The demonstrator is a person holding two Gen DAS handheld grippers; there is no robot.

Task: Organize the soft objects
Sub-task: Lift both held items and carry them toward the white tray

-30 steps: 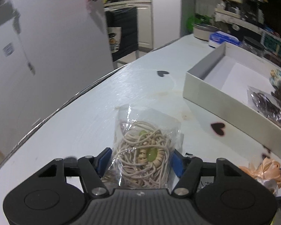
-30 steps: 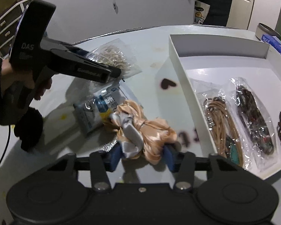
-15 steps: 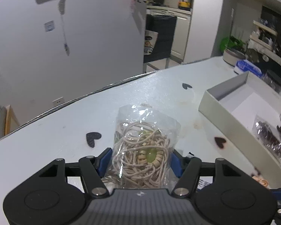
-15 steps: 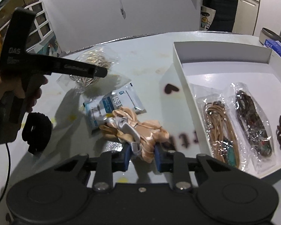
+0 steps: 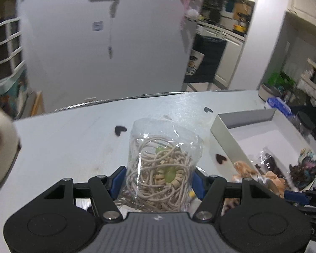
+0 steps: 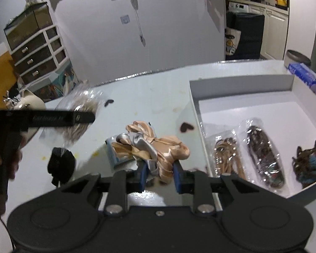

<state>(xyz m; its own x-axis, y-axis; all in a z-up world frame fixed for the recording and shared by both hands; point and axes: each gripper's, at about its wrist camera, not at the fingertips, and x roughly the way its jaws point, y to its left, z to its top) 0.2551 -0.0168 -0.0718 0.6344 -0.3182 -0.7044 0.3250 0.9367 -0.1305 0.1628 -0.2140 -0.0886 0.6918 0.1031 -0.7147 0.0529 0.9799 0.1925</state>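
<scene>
Left tongs [image 5: 157,180] clamp upright cord bag [image 5: 161,168], long axis vertical

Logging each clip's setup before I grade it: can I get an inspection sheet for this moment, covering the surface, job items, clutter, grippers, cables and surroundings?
Surface: pale table with dark heart-shaped marks and small stains.
Job's things: white box holds two bagged cord bundles and a dark multicoloured piece; bag of beige cord; peach and silver satin scrunchies.
Clutter: blue-and-white packet under the scrunchies; black fuzzy item.
Grippers: left gripper shut on the bag of beige cord; right gripper shut on the scrunchies.
Cables: thin dark cable at the lower left edge.
Surroundings: white wall, drawer unit, kitchen beyond.
</scene>
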